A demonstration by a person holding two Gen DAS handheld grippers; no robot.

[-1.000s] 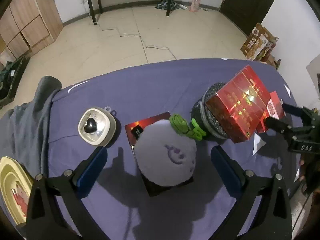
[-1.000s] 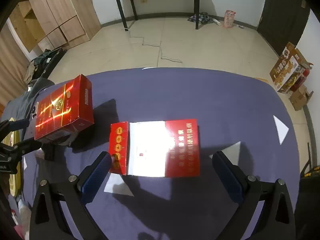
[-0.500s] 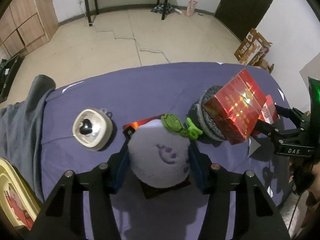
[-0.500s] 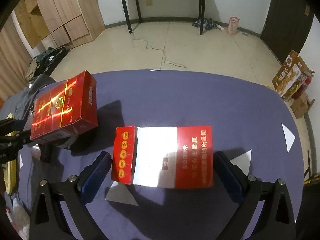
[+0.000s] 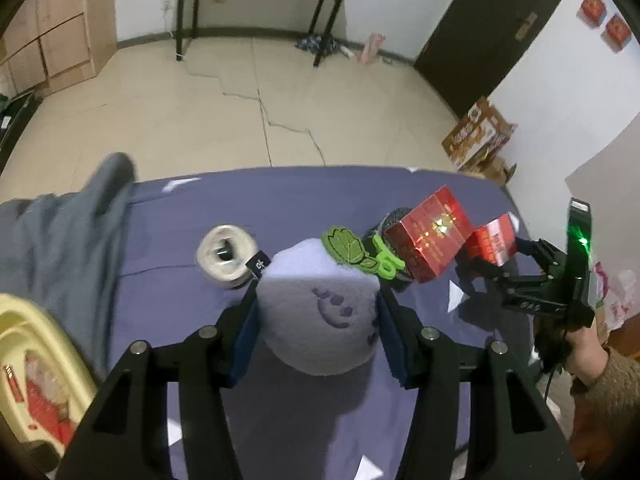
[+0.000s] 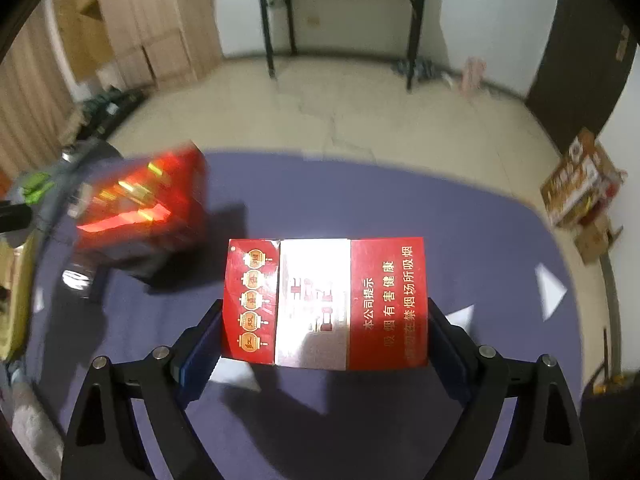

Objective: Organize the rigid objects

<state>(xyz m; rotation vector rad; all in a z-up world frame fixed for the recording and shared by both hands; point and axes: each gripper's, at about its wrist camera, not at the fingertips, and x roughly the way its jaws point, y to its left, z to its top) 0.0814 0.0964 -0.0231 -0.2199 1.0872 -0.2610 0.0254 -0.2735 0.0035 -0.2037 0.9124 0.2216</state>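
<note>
My left gripper is shut on a round lavender plush toy with a green leaf, held off the purple table. My right gripper is shut on a flat red and white cigarette carton, lifted above the table; the gripper and carton also show in the left wrist view. A shiny red box rests on a dark round object; the box is blurred in the right wrist view.
A cream round case lies left of the plush. Grey cloth drapes the table's left side. A yellow tray holding red items sits at the lower left. White paper bits lie on the table.
My left gripper closed on the plush and lifted it, and the dark flat box beneath it left the view. My right gripper closed on the carton and raised it.
</note>
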